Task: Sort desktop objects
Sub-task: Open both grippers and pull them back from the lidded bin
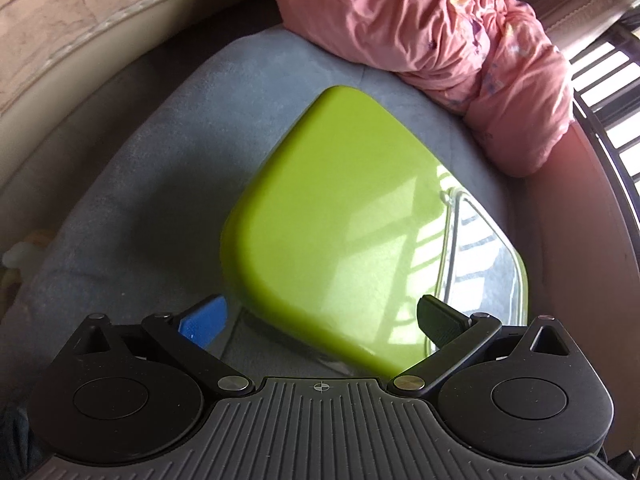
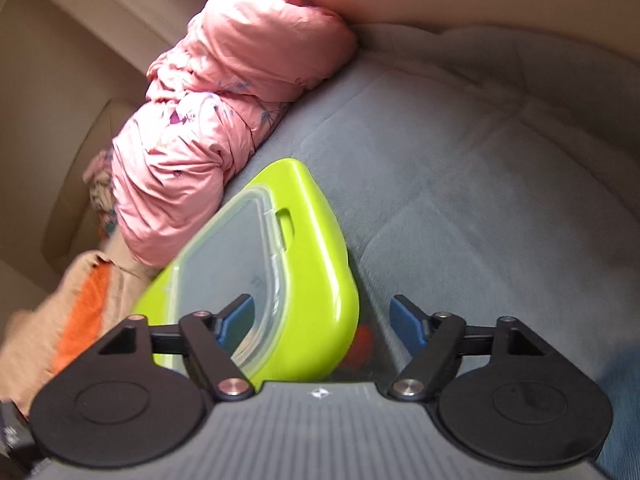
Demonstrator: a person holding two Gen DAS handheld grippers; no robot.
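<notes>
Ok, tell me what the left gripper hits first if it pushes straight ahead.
Most likely the lime-green box: it fills the space between the open left gripper fingers, right ahead. Its clear lid sits to the right. Depth is hard to judge.

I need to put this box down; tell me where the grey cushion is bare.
Most open: the grey cushion on the side of the green box away from the pink bedding, out to its raised edge. Crowded: the box lies close against the bedding, and something orange sits under its near corner, by the right claw.
</notes>
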